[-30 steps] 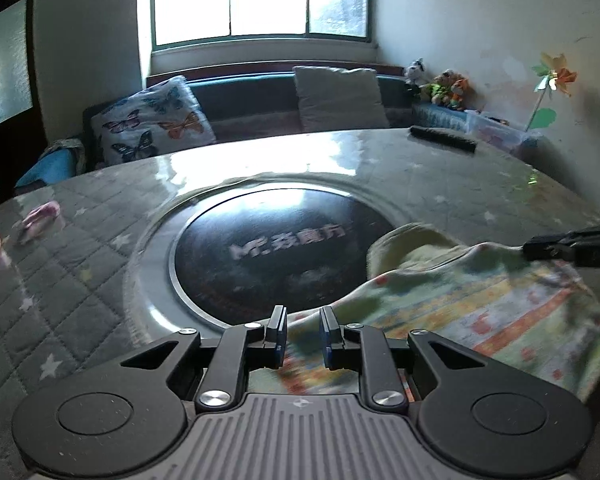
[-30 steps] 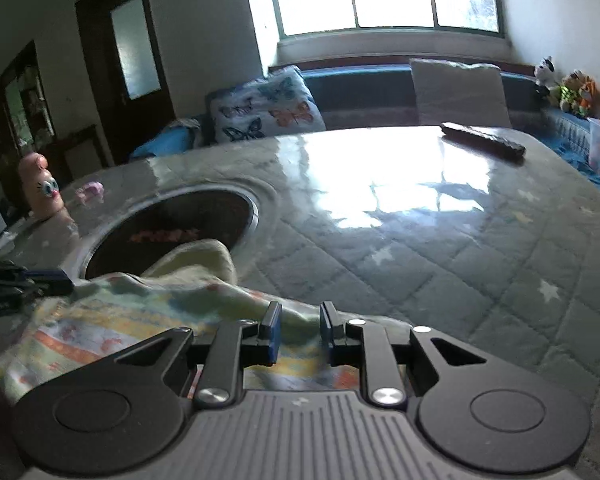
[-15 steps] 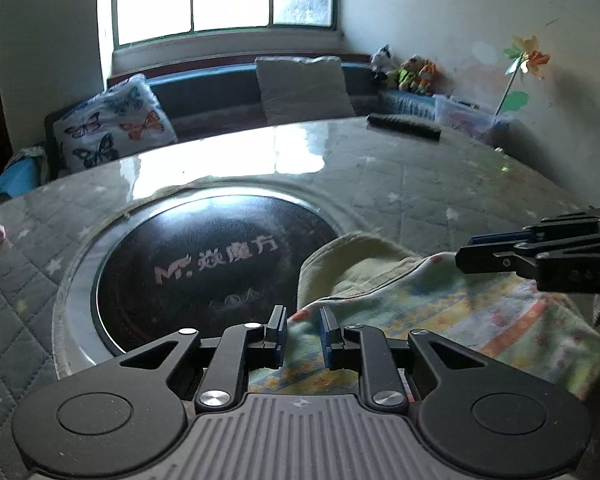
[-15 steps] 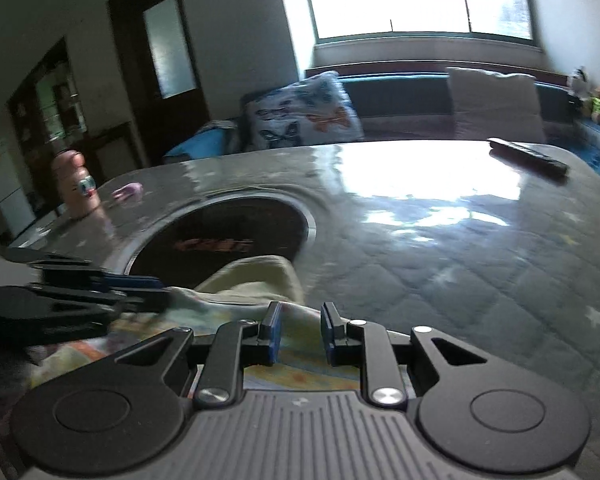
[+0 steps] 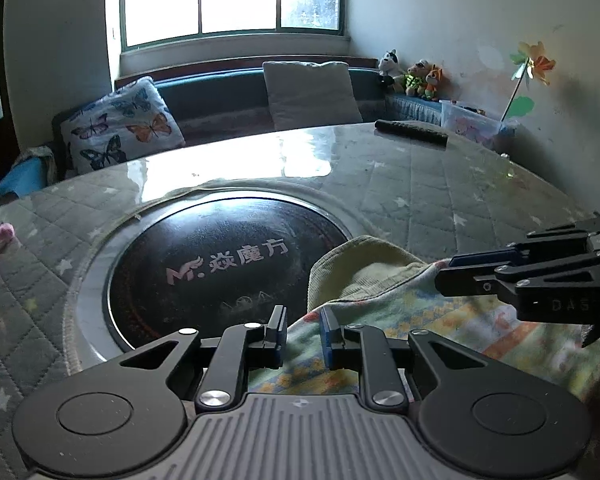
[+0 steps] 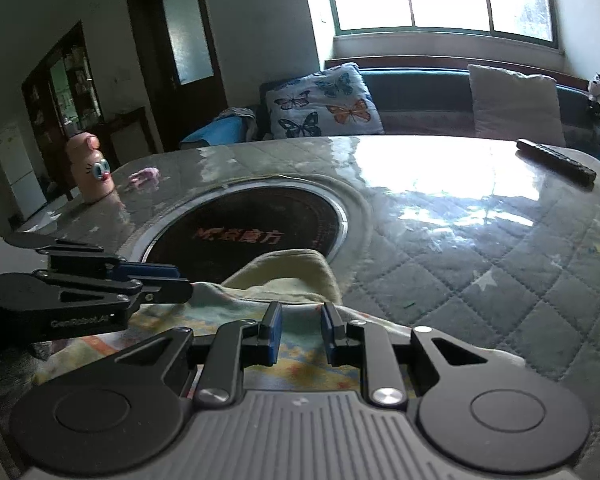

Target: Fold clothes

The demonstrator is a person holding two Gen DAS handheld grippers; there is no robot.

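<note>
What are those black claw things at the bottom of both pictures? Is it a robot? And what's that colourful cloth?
No robot here. A person holds a pinching tool in each hand, and each tool carries a camera looking out along its two fingers. One picture comes from the left gripper, the other from the right gripper, so each also sees the other tool from the side. They are above a table with a quilted cover and a round black plate in its middle. The patterned cloth lies on the table and reaches between both pairs of fingers, but I cannot tell whether they pinch it. Farther off lie a remote and a small pink toy.
</note>
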